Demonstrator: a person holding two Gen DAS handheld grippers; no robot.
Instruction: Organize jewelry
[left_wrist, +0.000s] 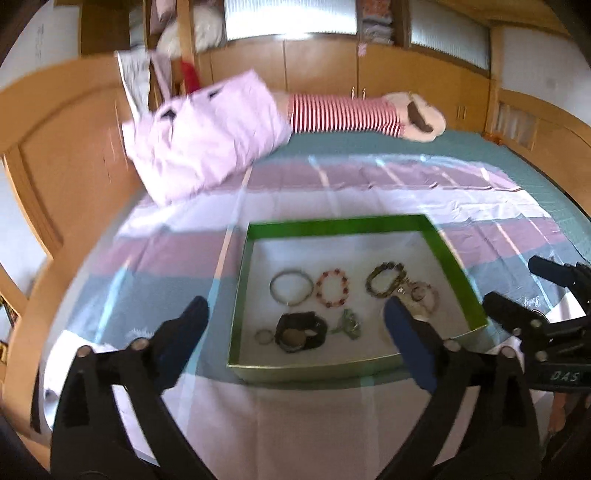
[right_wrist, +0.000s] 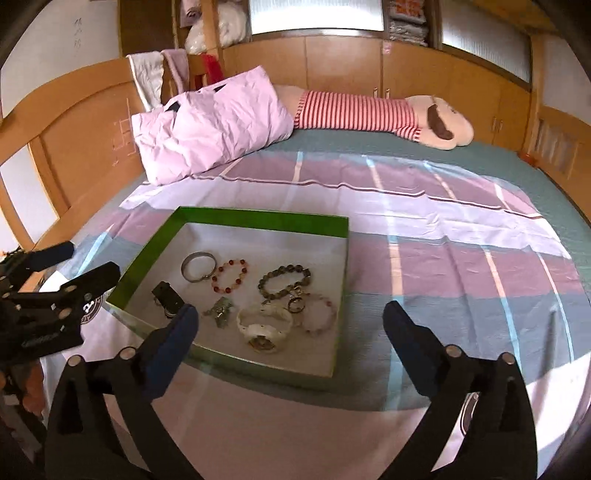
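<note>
A shallow green box (left_wrist: 347, 224) (right_wrist: 258, 216) with a white floor lies on the bed. In it lie a silver bangle (left_wrist: 291, 287) (right_wrist: 198, 266), a red bead bracelet (left_wrist: 332, 288) (right_wrist: 229, 276), a dark bead bracelet (left_wrist: 384, 279) (right_wrist: 283, 280), a black watch (left_wrist: 301, 331) (right_wrist: 168, 297), a green pendant (left_wrist: 347, 323) (right_wrist: 221, 312), a white watch (right_wrist: 263, 326) and a pale bead bracelet (right_wrist: 318, 312). My left gripper (left_wrist: 297, 325) is open and empty above the box's near edge. My right gripper (right_wrist: 291, 325) is open and empty, over the box's near right corner.
A pink pillow (right_wrist: 210, 122) and a striped plush toy (right_wrist: 369, 110) lie at the bed's far end. The striped bedsheet (right_wrist: 443, 240) spreads to the right of the box. A wooden headboard (right_wrist: 74, 129) stands at the left. Each gripper shows in the other's view (left_wrist: 535, 302) (right_wrist: 44, 288).
</note>
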